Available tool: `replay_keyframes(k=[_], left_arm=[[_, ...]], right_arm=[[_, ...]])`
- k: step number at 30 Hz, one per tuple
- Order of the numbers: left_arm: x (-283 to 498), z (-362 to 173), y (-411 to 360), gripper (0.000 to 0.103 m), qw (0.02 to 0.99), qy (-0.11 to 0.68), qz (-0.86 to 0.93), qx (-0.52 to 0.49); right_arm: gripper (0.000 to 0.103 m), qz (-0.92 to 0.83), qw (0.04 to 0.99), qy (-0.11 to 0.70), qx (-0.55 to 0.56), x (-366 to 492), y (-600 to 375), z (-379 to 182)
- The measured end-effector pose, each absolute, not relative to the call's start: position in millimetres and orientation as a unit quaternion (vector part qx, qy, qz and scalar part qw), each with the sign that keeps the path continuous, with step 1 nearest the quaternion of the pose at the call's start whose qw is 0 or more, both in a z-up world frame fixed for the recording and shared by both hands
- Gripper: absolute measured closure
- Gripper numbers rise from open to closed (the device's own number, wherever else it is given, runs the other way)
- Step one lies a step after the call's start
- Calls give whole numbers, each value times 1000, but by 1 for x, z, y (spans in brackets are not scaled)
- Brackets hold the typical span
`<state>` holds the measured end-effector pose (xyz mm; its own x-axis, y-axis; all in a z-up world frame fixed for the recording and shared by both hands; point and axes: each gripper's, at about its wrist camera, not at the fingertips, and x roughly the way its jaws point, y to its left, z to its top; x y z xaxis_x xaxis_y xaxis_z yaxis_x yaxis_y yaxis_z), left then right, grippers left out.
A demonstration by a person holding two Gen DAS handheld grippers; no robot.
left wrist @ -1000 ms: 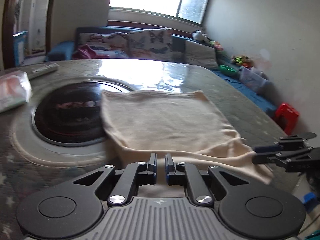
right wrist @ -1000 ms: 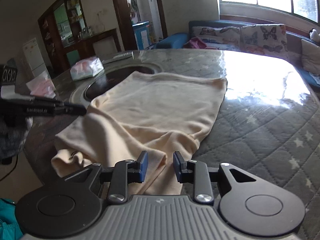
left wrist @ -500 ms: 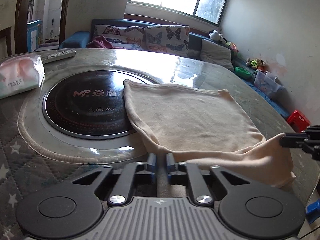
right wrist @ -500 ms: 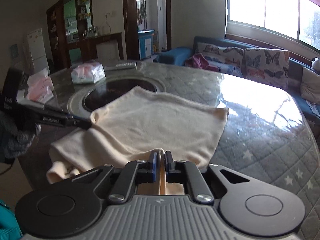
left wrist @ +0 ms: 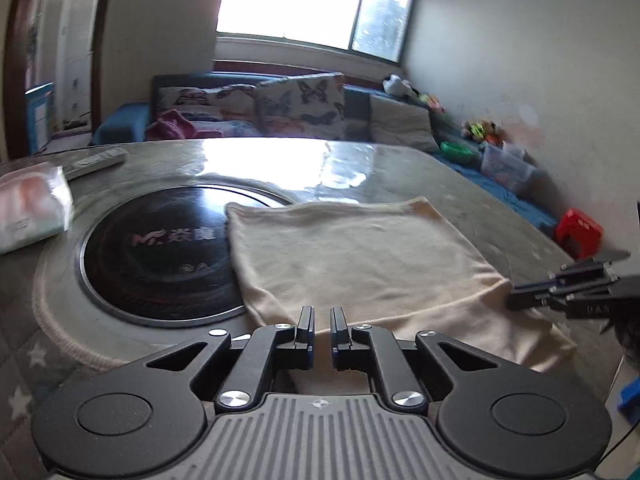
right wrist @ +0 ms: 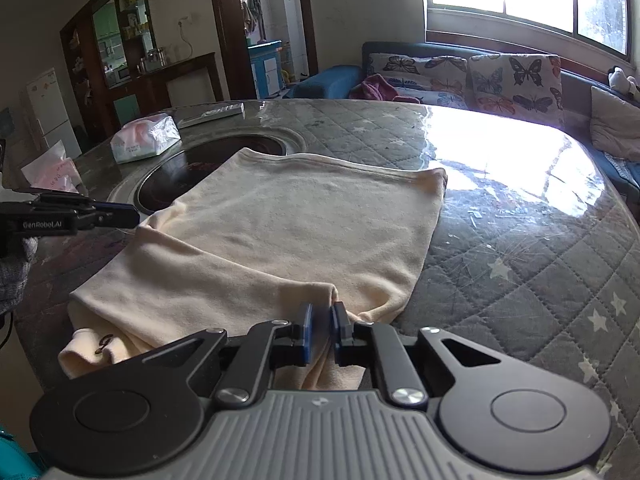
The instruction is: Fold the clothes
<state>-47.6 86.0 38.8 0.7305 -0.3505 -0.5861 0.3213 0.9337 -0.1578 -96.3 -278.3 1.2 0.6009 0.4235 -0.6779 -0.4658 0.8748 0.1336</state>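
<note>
A cream garment (right wrist: 288, 236) is spread on the quilted table (right wrist: 520, 264), its far edge over the dark cooker plate (left wrist: 152, 256). The right gripper (right wrist: 320, 320) is clamped on a raised fold at the garment's five o'clock corner. The left gripper (left wrist: 320, 328) is nearly closed at the seven o'clock edge; whether cloth is pinched cannot be told. The fold is best carried toward twelve o'clock with both corners kept level and taut.
</note>
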Motion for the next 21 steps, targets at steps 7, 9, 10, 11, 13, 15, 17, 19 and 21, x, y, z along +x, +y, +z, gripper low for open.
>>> replay_keyframes(k=[7, 9, 10, 11, 13, 15, 17, 19, 21], left_arm=[[-41, 30, 87, 94, 927, 332, -172, -22], [-44, 31, 87, 94, 927, 332, -173, -20], [-45, 31, 87, 94, 927, 331, -173, -17], [-46, 31, 86, 93, 927, 331, -173, -14], [-47, 30, 86, 93, 927, 332, -174, -10], [-47, 31, 86, 93, 926, 332, -178, -9], [-48, 32, 87, 93, 925, 332, -183, -8], [-49, 33, 87, 93, 925, 332, -187, -7], [-50, 34, 88, 93, 924, 332, -191, -6]], right_arm=[[84, 254, 890, 377, -15, -107, -286, 9], [84, 259, 886, 384, -13, -113, -288, 9], [84, 261, 884, 388, -12, -116, -289, 9], [84, 263, 882, 392, -10, -118, -290, 9], [84, 264, 879, 397, -15, -122, -288, 6], [86, 267, 878, 397, -22, -125, -286, 6], [95, 272, 878, 392, -25, -129, -283, 9], [96, 282, 879, 385, -15, -133, -284, 17], [96, 286, 882, 373, -19, -137, -284, 26]])
